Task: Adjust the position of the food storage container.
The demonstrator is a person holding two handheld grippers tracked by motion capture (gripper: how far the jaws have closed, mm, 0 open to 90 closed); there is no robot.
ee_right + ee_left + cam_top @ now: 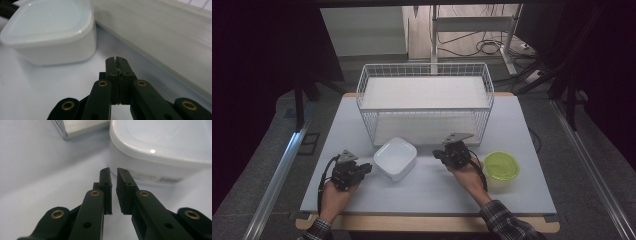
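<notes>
Here, a white square lidded box [395,158] is sitting on the pale counter [427,192], just in front of the wire basket [425,102] and between the two claws. The left claw [368,167] is lying near the box's left side, apart from it, pointing toward it. In the left gripper view the left claw [113,171] is showing its jaws nearly clenched, a narrow slit between them, nothing gripped; the box [160,150] is standing just beyond the tips, ahead and to the right in that view.

The right claw [436,155] is sitting near the box's right side, also apart from it. In the right gripper view the right claw [116,59] is fully clenched, pads pressing together on nothing; the box [53,33] is lying ahead and to the left, with the basket's base [160,37] running along the right.

A round tub with a green lid [500,167] is standing just right of the right hand [468,172].
</notes>
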